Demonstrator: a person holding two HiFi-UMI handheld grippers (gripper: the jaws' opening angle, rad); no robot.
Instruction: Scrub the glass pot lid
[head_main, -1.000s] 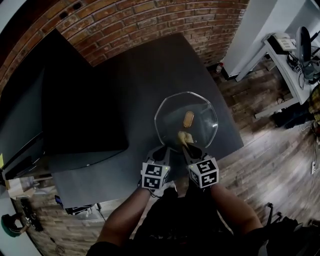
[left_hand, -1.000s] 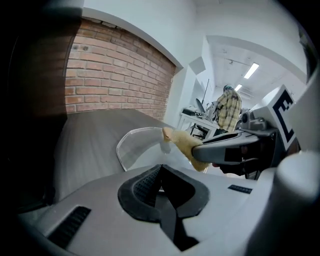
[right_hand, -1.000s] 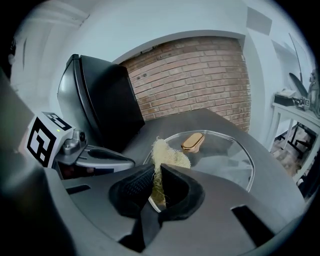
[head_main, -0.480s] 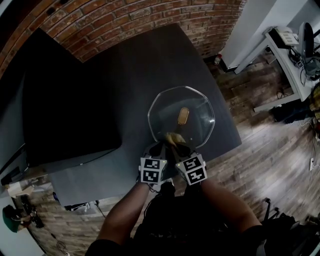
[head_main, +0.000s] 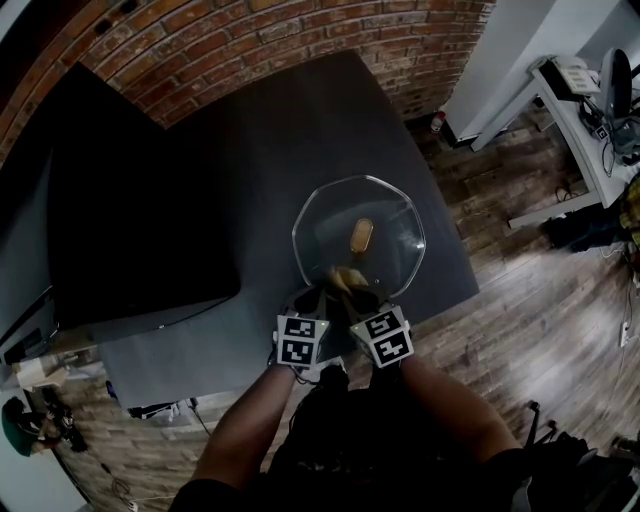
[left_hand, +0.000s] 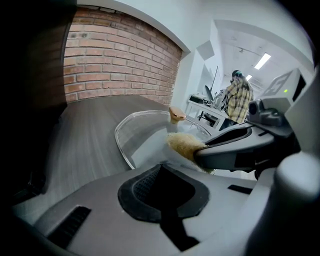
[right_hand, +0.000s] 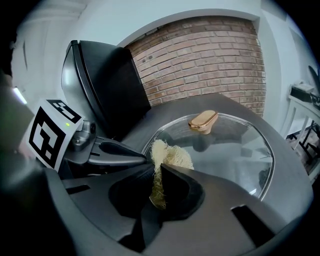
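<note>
The glass pot lid (head_main: 385, 225) lies flat on the dark table (head_main: 270, 140), its tan knob (head_main: 361, 236) at the middle. A yellow fibre scrubber (head_main: 347, 277) presses on the lid's near part, with my right gripper (head_main: 362, 296) shut on it; in the right gripper view the scrubber (right_hand: 170, 155) sticks out from between the jaws (right_hand: 157, 175). My left gripper (head_main: 318, 295) sits at the lid's near-left rim (left_hand: 125, 145), and its jaws look shut on that rim. Its fingers (right_hand: 122, 150) reach the rim just left of the scrubber.
A big black box-like object (head_main: 140, 200) takes up the table's left half. A brick wall (head_main: 250, 40) runs behind. The table's right edge drops to wooden floor (head_main: 520, 300). A white desk (head_main: 575, 110) stands far right; a person (left_hand: 239, 97) stands there.
The scrubber in my right gripper has slid a little left along the lid's near part. The left gripper has stayed at the rim.
</note>
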